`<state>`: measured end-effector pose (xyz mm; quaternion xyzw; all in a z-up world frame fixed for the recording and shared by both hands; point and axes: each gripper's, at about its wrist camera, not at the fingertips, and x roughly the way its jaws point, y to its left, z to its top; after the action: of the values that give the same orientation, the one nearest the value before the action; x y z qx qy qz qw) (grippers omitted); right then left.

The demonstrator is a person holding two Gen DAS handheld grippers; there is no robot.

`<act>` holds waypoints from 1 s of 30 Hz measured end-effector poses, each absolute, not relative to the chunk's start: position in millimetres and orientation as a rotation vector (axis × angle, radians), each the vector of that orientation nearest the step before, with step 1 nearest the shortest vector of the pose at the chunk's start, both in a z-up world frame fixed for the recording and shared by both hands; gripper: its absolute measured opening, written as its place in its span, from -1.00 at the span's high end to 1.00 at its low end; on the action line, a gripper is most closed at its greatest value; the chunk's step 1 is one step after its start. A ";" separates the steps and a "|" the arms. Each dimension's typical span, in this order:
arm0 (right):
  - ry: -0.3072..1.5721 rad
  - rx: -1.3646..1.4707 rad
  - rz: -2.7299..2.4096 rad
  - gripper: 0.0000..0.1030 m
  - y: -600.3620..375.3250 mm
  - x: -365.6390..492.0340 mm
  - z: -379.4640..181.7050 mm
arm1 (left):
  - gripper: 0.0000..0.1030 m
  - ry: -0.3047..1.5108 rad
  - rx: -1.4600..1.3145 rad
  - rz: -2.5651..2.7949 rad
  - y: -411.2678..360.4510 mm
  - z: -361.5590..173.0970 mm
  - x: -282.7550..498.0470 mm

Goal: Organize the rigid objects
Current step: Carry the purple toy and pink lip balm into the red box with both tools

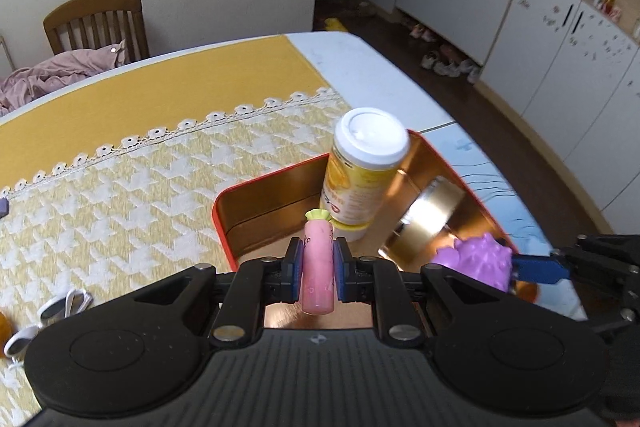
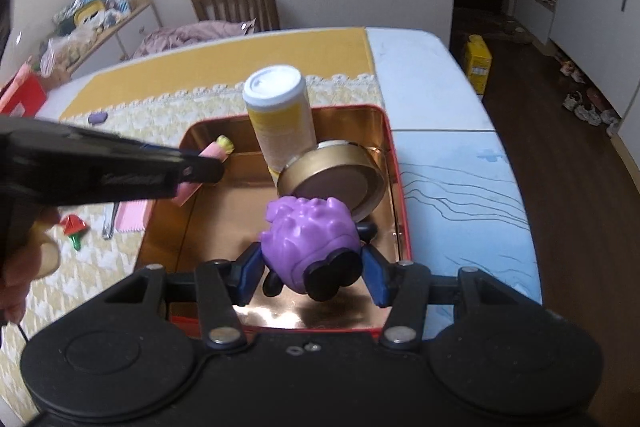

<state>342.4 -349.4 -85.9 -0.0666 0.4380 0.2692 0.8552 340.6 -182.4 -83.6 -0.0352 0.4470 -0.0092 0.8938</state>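
My left gripper (image 1: 317,269) is shut on a pink tube with a yellow-green cap (image 1: 318,263), held over the near left part of a red tin with a golden inside (image 1: 260,211). My right gripper (image 2: 312,277) is shut on a purple spiky toy figure (image 2: 310,233) with black feet, hanging over the same tin (image 2: 400,211). The toy (image 1: 474,259) also shows at the right of the left wrist view. Inside the tin stand a yellow bottle with a white lid (image 1: 362,179) and a round gold jar (image 2: 334,177) leaning against it.
White sunglasses (image 1: 48,319) lie on the yellow patterned cloth (image 1: 140,195) to the left. A pink comb (image 2: 132,217), a red and green toy (image 2: 74,229) and a small purple piece (image 2: 97,117) lie left of the tin. A wooden chair (image 1: 96,23) stands behind the table.
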 end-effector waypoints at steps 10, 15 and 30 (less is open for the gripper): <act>0.963 -0.208 0.610 0.01 -346.2 357.8 -102.5 | 0.70 0.977 -0.063 0.033 -187.3 -110.7 376.1; 0.948 -0.261 0.631 0.01 -339.1 358.6 -103.8 | 0.70 0.987 -0.051 0.057 -190.7 -120.2 387.3; 0.888 -0.373 0.649 -0.01 -326.1 354.1 -110.7 | 0.70 1.006 -0.065 0.045 -196.7 -131.8 405.8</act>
<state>354.1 -326.1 -110.7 -0.1762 0.4193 0.3067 0.8361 405.8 -196.7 -131.8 -0.0311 0.4818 0.0217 0.8755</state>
